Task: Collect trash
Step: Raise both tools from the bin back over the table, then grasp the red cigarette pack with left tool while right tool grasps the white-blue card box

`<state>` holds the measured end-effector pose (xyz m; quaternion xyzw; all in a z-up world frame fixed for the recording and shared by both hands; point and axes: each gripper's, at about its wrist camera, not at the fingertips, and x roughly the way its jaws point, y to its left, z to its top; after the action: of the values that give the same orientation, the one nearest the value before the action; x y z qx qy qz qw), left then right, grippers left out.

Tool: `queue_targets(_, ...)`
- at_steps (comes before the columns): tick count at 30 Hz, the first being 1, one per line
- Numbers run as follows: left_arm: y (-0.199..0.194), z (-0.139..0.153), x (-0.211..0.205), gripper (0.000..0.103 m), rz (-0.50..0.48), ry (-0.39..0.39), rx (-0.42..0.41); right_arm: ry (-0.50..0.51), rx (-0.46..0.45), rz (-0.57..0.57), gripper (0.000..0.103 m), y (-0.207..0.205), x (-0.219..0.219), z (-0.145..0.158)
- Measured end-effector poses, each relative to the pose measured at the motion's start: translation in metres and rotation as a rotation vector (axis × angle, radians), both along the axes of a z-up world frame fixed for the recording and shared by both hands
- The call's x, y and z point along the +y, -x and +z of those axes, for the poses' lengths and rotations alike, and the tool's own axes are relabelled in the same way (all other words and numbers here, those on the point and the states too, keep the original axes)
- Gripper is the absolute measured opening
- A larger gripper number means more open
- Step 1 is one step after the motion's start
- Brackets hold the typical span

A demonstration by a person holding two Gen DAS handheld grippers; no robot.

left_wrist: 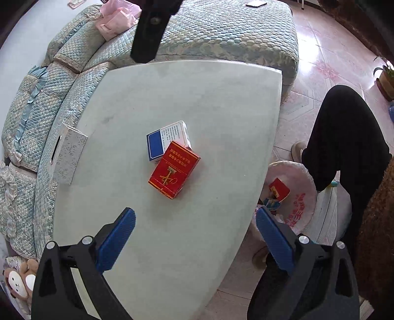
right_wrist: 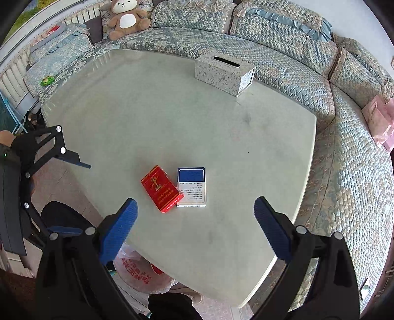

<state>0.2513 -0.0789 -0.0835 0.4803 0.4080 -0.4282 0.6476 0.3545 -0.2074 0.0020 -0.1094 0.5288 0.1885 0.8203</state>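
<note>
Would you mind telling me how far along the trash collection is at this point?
Partly done, it seems: one red pack already lies in the lined trash bin beside the table. Nothing is in hand; the left gripper and right gripper both hover over the table with jaws open and empty. Left to collect: the red cigarette pack and the blue-and-white pack, which lie touching on the table.

Tissue box, teddy bear, sofa.
</note>
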Motion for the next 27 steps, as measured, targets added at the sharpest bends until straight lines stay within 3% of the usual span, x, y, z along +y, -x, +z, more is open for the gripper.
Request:
queue_targets(8, -0.053, -0.040, -0.014, 0.096, -0.025, -0.044, 0.137, 0.053, 0.118, 0.028, 0.093, -0.047, 0.027, -0.057)
queue_targets(27, -0.092, -0.105, -0.034, 0.096, -0.057, -0.087, 0.225, 0.093, 0.308, 0.008, 0.093, -0.094, 0.036, -0.150)
